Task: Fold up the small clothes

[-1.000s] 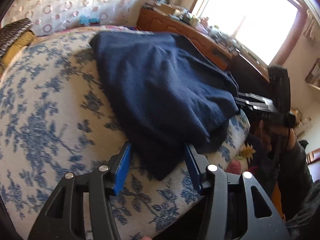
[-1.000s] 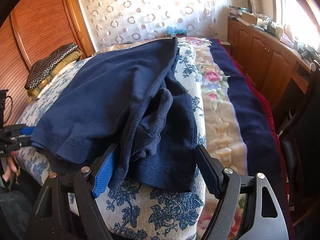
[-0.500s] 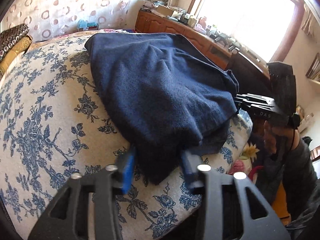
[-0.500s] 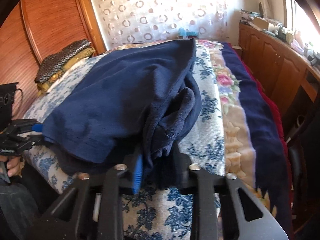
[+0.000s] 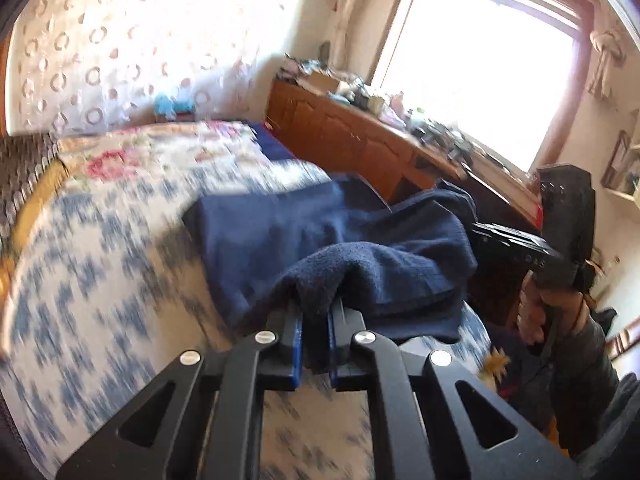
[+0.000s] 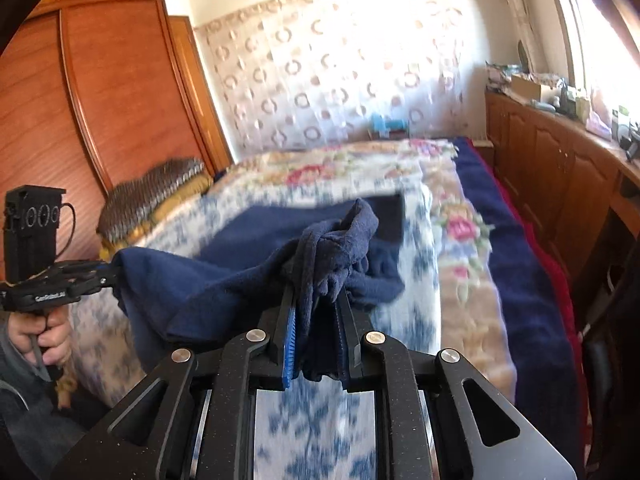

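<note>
Blue-flowered bedding (image 5: 100,280) covers a bed beside a wooden wardrobe (image 6: 80,120). Half a second ago the navy garment (image 5: 320,232) lay spread flat; now its near edge is lifted and bunched. The left gripper (image 5: 316,320) pinches one corner, and the right gripper (image 6: 316,320) pinches the other, each with jaws closed on cloth. Motion blur smears the bedding, and bunched folds hide the fingertips and the garment's shape.

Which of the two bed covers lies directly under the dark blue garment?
The white cover with blue flowers does; the pink-rose blanket lies beside it, toward the cabinets.
</note>
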### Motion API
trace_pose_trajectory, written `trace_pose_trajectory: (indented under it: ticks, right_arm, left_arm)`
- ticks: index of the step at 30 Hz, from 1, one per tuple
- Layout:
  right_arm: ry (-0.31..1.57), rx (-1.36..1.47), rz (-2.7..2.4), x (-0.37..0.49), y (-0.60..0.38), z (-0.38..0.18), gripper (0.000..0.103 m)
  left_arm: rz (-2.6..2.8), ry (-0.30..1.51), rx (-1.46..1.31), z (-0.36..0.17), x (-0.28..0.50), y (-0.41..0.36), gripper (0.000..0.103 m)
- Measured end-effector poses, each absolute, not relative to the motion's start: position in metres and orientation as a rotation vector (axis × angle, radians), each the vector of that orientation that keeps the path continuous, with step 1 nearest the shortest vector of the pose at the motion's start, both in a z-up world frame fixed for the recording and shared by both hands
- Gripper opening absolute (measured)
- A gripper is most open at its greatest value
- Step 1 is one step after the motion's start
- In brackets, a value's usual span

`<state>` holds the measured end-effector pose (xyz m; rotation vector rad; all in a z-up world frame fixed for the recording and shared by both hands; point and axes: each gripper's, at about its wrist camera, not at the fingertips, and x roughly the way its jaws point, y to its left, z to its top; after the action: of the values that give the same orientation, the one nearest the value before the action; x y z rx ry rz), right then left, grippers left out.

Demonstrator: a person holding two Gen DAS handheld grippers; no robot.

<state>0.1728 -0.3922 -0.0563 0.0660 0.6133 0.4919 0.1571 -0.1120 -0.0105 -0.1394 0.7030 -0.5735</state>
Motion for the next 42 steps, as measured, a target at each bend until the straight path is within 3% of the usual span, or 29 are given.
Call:
trace_pose_trajectory:
  ticks: [6,14,17,19,23,29,41,42]
  right_arm:
    - [0.654,0.075,0.449,0.243,-0.379,-0.046,0.014]
    - [0.732,0.038,0.349,0.317,-0.371,-0.06,0.016]
    - [0.739,0.036,0.312,0.333,-0.375,-0.063,0.029]
    - [0.729,0.04,0.305,0.336,-0.381,-0.059,0.032]
    - [0.701,-0.01,0.292,0.324,-0.385,-0.051,0.059]
    - [0.672,-0.06,0.287,0.288,-0.399,-0.048,0.07]
    - [0.759,-0.11,0.408,0.337,-0.368,-0.078,0.07]
    - [0.757,-0.109,0.405,0.345,-0.368,-0.079,0.066]
  left_arm:
    - [-0.496,0.726,-0.123,-0.005,0.232,-0.103,0.008]
    - [-0.451,0.742,-0.108,-0.012,0.285,-0.089,0.027]
    - [-0.463,0.741,-0.115,-0.011,0.288,-0.078,0.034]
    - [-0.474,0.746,-0.103,-0.011,0.283,-0.074,0.04]
    - [-0.492,0.771,-0.065,-0.018,0.267,-0.072,0.042]
    - [-0.547,0.839,-0.016,-0.038,0.247,-0.089,0.043]
    - [-0.546,0.837,0.029,-0.048,0.301,-0.13,0.044]
    - [-0.517,0.834,0.021,-0.049,0.308,-0.127,0.044]
